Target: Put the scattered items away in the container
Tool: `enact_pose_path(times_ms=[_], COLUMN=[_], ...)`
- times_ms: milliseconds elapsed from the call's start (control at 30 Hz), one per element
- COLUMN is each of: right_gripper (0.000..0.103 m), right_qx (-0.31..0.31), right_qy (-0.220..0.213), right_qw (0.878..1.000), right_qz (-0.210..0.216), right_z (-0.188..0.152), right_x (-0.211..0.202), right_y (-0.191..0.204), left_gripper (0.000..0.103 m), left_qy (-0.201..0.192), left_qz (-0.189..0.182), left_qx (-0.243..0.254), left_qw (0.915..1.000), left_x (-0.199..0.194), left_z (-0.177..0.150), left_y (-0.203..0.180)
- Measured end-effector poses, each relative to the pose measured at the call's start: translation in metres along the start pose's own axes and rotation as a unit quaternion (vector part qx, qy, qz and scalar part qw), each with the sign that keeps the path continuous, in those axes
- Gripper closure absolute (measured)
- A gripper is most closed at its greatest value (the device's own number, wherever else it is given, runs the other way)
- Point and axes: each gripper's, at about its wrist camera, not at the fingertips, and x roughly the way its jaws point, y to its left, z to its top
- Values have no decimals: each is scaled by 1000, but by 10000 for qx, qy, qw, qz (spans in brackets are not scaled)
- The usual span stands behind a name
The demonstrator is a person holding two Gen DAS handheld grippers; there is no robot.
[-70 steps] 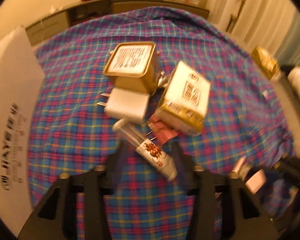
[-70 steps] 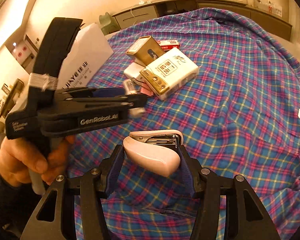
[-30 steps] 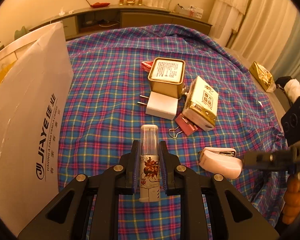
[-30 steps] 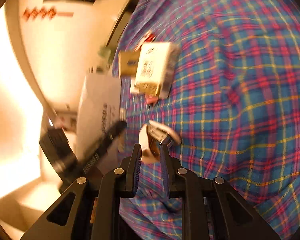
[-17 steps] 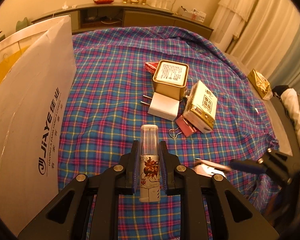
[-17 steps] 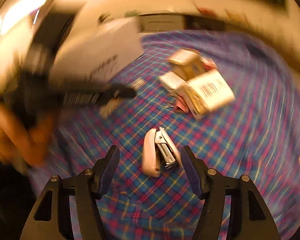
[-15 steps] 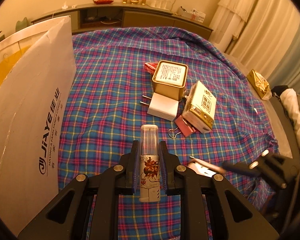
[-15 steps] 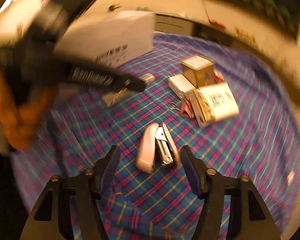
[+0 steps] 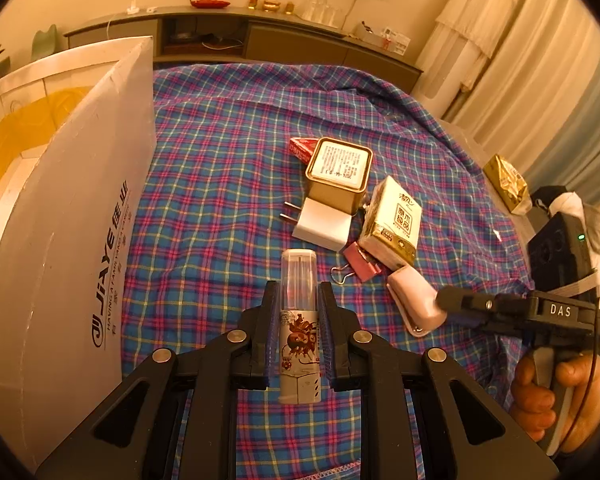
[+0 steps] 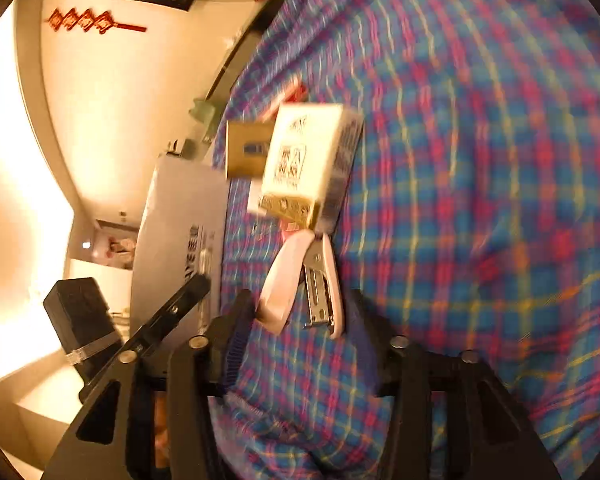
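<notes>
The left gripper (image 9: 299,324) is pointing steeply downward, its jaws pinching a slim printed tube (image 9: 299,322) between the blue pads (image 9: 267,332), the tube running along the line of the fingers with its clear cap sticking out past the tips. The right gripper (image 10: 300,320) is angling down as well, rolled to one side, and its jaws have just been opening; they are standing wide with a pink stapler (image 10: 300,286) lying between the tips, the pads not pressing on it. A bare hand (image 9: 556,396) is wrapping around the right gripper's handle.
</notes>
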Motion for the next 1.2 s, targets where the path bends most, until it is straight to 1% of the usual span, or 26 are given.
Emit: enact_pose_path(times_ms=[33,100,167,200,267,333,367,400,433,467,500,567,700,800,933,1200], right_gripper=[40,39,39,39,37,38,43,72,75,75,75,75,75,75,75,75], right_qx=[-196,-669,-1159,-1507,-2017,-2669,-2970,-3111,-3171,-3163,-3118,-2999,-2539,-2335,-2306,-2596], right_qy=[-103,-345,-505,-513,-355,-225,-136,-96,-73,-69,-80,-102,-147,-210,-306,-488], right_qw=[9995,9948,9862,9806,9722,9525,9390,9301,9240,9226,9237,9282,9500,9583,9620,9562], right_qz=[-211,-693,-1074,-1145,-1136,-1450,-1730,-1950,-2137,-2205,-2224,-2200,-1813,-1634,-1433,-1260], right_z=[0,0,-3,-7,-15,-26,-31,-35,-35,-33,-30,-28,-28,-35,-40,-54], right_x=[-3,-9,-10,-8,-2,11,22,25,30,33,37,33,13,0,-8,-17], right_y=[6,21,38,47,59,72,78,81,81,80,77,76,69,73,87,125], left_gripper=[84,84,84,84,84,84,84,84,84,84,84,84,84,84,84,84], left_qy=[3,7,11,13,15,21,31,36,28,16,4,-37,-112,-181,-282,-522], left_qz=[-15,-39,-57,-68,-87,-112,-132,-143,-138,-139,-138,-140,-160,-184,-205,-213], left_qx=[-8,-16,-32,-41,-54,-63,-75,-87,-84,-80,-84,-95,-103,-84,-86,-104], left_qw=[10000,10000,10000,10000,9999,9999,9999,9999,9999,9999,9999,9998,9998,9996,9994,9984], left_x=[0,0,0,0,0,0,1,0,-1,-2,-4,-8,-15,-23,-35,-67], left_z=[0,1,1,1,1,1,1,1,0,0,0,0,1,2,3,3], left_y=[0,0,0,0,0,0,0,0,0,0,0,1,1,-1,-1,1])
